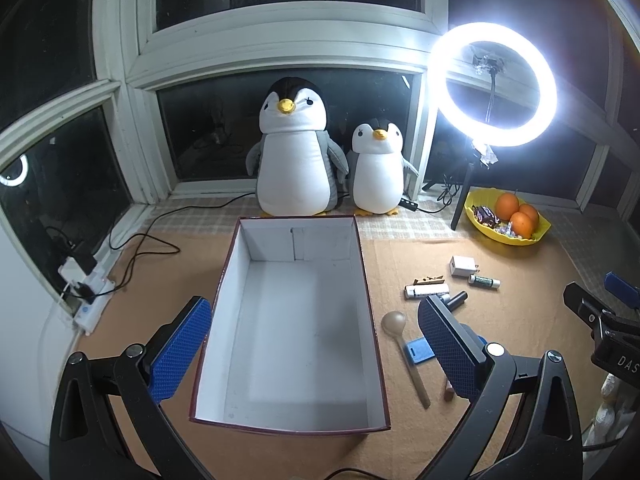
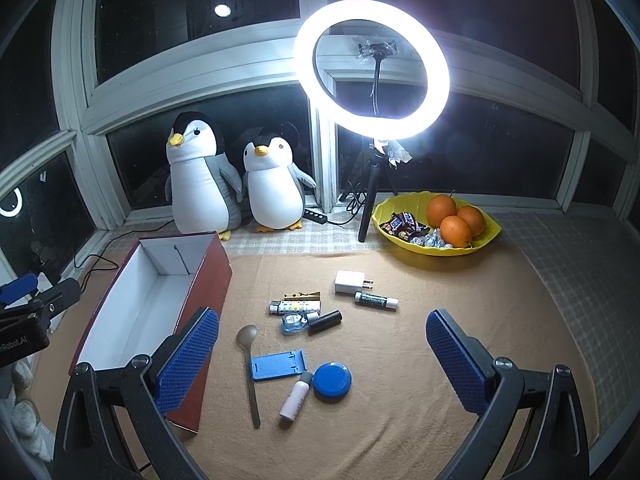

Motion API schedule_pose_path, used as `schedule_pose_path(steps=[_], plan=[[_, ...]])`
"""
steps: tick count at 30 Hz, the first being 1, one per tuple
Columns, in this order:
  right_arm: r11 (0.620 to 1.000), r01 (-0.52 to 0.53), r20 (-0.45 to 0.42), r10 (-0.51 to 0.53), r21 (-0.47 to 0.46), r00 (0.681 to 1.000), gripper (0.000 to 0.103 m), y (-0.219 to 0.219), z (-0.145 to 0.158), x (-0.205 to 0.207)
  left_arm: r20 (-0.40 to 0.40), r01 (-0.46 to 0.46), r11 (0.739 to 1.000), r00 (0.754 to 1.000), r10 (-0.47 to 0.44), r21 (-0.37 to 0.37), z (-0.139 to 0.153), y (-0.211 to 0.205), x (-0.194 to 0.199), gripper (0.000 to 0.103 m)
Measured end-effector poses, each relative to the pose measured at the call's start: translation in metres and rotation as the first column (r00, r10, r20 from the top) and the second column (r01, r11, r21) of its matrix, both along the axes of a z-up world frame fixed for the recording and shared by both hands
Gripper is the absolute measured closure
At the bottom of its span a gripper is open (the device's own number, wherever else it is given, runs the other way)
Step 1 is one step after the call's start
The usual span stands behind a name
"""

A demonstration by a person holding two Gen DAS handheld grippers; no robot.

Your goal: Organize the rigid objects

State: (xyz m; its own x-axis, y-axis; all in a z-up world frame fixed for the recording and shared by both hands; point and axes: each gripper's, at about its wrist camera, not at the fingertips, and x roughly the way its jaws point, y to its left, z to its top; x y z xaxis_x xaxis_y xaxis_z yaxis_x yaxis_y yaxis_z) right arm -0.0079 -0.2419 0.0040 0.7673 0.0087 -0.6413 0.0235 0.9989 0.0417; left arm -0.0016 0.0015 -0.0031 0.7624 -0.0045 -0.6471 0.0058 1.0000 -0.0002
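An open dark-red box (image 1: 362,264) with a white, empty inside lies on the tan mat; it also shows in the right wrist view (image 2: 212,280). My left gripper (image 1: 316,344) is open and empty, above the box. My right gripper (image 2: 324,360) is open and empty, above a scatter of small items right of the box: a brown spoon (image 2: 250,364), a blue phone stand (image 2: 278,365), a blue round lid (image 2: 332,381), a small white-pink bottle (image 2: 297,397), a black tube (image 2: 325,322), a white charger (image 2: 347,282), a green-labelled lip balm (image 2: 376,300) and a clothespin (image 2: 302,295).
Two plush penguins (image 1: 294,152) stand behind the box by the window. A lit ring light on a tripod (image 2: 372,68) and a yellow bowl (image 2: 436,251) of oranges and sweets are at the back right. Cables and a power strip (image 1: 86,296) lie at the left.
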Motion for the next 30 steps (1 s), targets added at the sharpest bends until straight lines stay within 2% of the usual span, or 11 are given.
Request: schedule_pose_path(steps=[30], plan=[[1.000,-0.017,-0.024,0.017,0.019,1.000,0.000,0.001,-0.011,0.012,-0.030,-0.026,1.000,0.999,0.026,0.005,-0.010,0.007,0.005,0.001]])
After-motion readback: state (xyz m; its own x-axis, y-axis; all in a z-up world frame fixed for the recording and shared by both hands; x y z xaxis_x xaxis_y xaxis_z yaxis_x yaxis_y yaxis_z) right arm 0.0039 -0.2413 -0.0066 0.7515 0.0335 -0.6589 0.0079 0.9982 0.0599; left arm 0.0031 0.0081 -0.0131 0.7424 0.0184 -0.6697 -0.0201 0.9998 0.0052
